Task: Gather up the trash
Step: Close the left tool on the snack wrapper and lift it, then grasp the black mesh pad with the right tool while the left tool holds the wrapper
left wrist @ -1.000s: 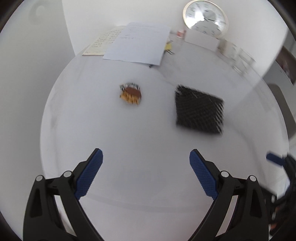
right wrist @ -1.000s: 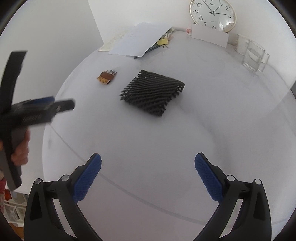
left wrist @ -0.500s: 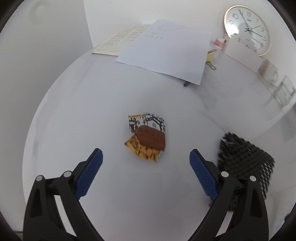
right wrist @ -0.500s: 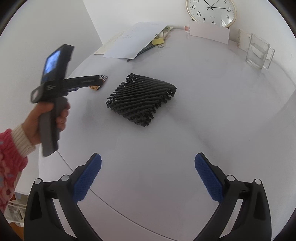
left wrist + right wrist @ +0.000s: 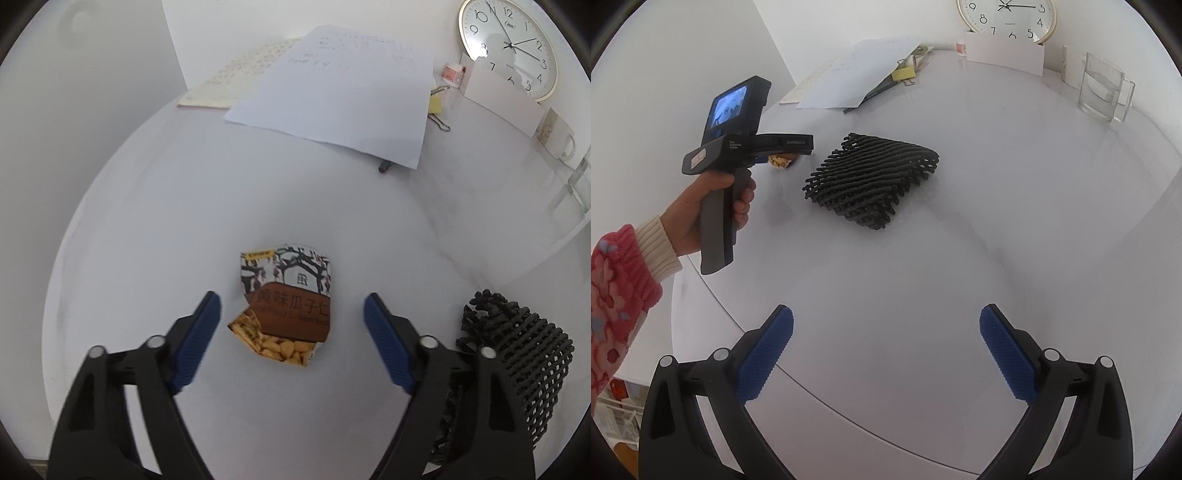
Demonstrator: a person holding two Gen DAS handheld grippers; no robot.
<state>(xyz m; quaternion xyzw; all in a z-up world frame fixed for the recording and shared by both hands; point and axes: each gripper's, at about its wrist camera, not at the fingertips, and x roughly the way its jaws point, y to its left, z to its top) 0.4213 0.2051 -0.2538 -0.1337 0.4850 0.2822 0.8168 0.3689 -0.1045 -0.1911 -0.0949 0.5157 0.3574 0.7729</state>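
A crumpled snack wrapper (image 5: 286, 308), brown and orange with black-and-white print, lies on the round white table (image 5: 147, 229). My left gripper (image 5: 291, 325) is open, its blue fingers either side of the wrapper and apart from it. The wrapper peeks out behind the left gripper body in the right wrist view (image 5: 780, 161). A black foam net (image 5: 873, 179) lies mid-table; it also shows in the left wrist view (image 5: 517, 358). My right gripper (image 5: 886, 347) is open and empty above the table's near edge.
Paper sheets (image 5: 340, 88), a pen tip (image 5: 384, 168), binder clips (image 5: 439, 122), a white card (image 5: 1004, 53) and a wall clock (image 5: 1006, 16) stand at the back. A glass jug (image 5: 1102, 88) stands at the back right. The table edge (image 5: 713, 295) runs near left.
My left gripper has moved forward over the table until its fingers flank the wrapper, and its fingers have closed in a little. The right gripper has shifted only slightly.
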